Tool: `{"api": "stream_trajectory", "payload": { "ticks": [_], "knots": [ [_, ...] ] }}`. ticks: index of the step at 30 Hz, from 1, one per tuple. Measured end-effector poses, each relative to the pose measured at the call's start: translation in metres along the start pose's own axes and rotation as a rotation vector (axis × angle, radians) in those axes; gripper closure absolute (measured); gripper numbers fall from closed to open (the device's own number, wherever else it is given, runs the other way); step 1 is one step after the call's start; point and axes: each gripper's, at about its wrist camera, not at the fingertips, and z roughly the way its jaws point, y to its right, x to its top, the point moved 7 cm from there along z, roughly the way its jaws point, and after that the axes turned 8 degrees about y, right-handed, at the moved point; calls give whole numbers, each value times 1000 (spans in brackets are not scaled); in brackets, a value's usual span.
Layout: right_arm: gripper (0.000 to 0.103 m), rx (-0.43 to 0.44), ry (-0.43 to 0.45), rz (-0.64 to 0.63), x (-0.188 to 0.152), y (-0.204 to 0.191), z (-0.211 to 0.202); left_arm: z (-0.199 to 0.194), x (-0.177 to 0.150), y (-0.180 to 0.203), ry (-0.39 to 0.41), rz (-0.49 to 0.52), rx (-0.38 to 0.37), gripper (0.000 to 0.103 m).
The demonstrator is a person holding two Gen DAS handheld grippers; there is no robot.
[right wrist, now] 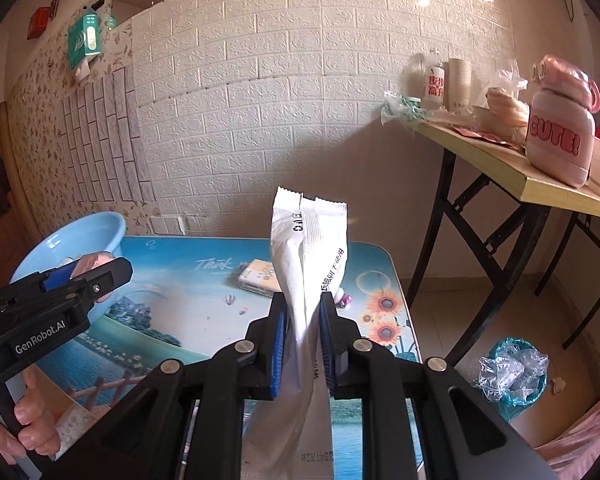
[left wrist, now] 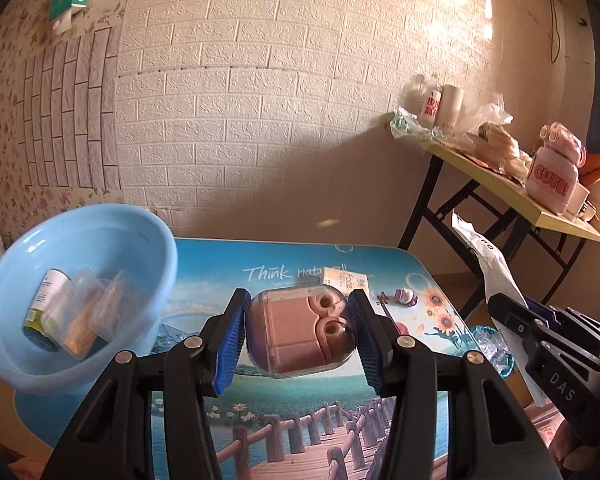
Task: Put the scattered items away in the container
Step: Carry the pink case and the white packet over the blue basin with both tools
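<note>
Left wrist view: the left gripper (left wrist: 298, 334) is clamped on a clear rounded case (left wrist: 300, 332) with a pink-brown insert, held above a small table (left wrist: 204, 264) printed with a lake and boardwalk scene. To the left, a light blue basin (left wrist: 148, 224) sits tilted on the table's edge, holding a small bottle (left wrist: 46, 304) and clear packets (left wrist: 96, 312). Far on the table lie a small box (left wrist: 346, 278) and, to its right, a tiny pink and purple toy (left wrist: 405, 295).

Right wrist view: the right gripper (right wrist: 303, 344) pinches a tall white sachet (right wrist: 312, 248) upright, its jaws narrow around it, above the table's near right side. A bin lined with plastic (right wrist: 514, 372) stands on the floor to the right.
</note>
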Motion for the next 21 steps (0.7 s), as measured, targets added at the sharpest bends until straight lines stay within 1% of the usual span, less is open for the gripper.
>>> {"api": "stream_trajectory", "payload": {
  "ticks": [13,16,21],
  "knots": [
    [86,73,57,-32,24,-64,-28,-38,20,-43,78,-75,37,55],
    [86,96,65,-34,28,-78,-28,-42,21,-57,85,-89,56,55],
    [86,140,63,-32,39,-105,-12,-48,25,-86,88,-106,95,55]
  ]
}}
